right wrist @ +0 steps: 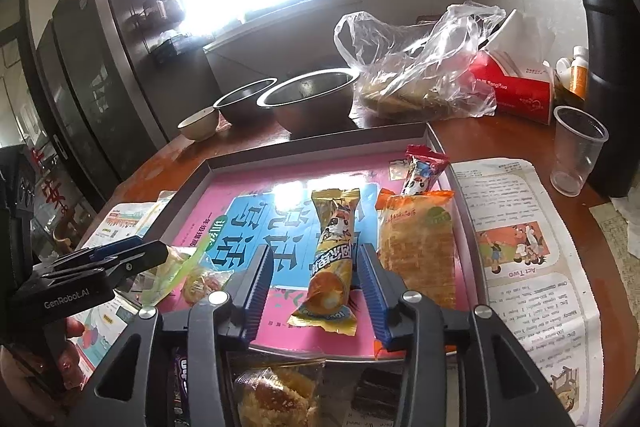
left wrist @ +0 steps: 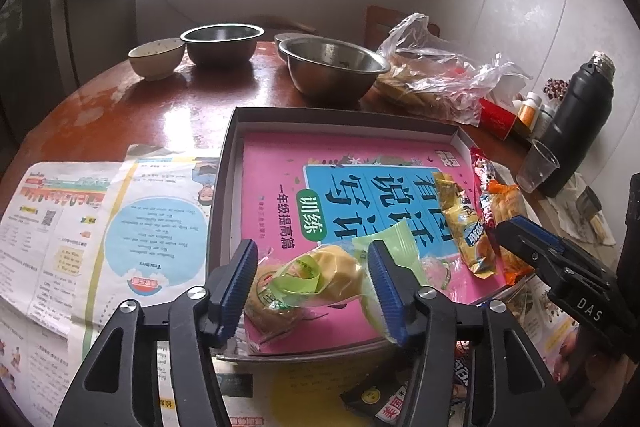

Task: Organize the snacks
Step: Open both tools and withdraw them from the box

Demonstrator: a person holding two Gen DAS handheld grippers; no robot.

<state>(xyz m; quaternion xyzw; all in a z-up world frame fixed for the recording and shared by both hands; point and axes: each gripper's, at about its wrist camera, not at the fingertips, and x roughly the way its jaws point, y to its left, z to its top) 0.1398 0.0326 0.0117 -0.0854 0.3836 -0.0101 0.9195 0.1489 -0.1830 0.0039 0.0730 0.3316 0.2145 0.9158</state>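
A shallow grey box (left wrist: 230,147) (right wrist: 320,145) with a pink book lining it sits on the round table. In it lie a green-wrapped pastry (left wrist: 308,279) (right wrist: 188,269), a yellow cake bar (left wrist: 464,223) (right wrist: 332,267), an orange wafer pack (left wrist: 508,219) (right wrist: 416,247) and a red candy bar (left wrist: 482,167) (right wrist: 424,167). My left gripper (left wrist: 314,285) is open, its fingers astride the pastry. My right gripper (right wrist: 316,291) is open, its fingers astride the yellow cake bar, above it.
More wrapped snacks (right wrist: 276,395) lie before the box's near edge. Newspapers (left wrist: 80,227) (right wrist: 532,259) flank the box. Behind it stand steel bowls (left wrist: 332,67), a ceramic bowl (left wrist: 156,57), a plastic bag (right wrist: 420,67), a red tissue box (right wrist: 516,87), a clear cup (right wrist: 576,151) and a black flask (left wrist: 576,115).
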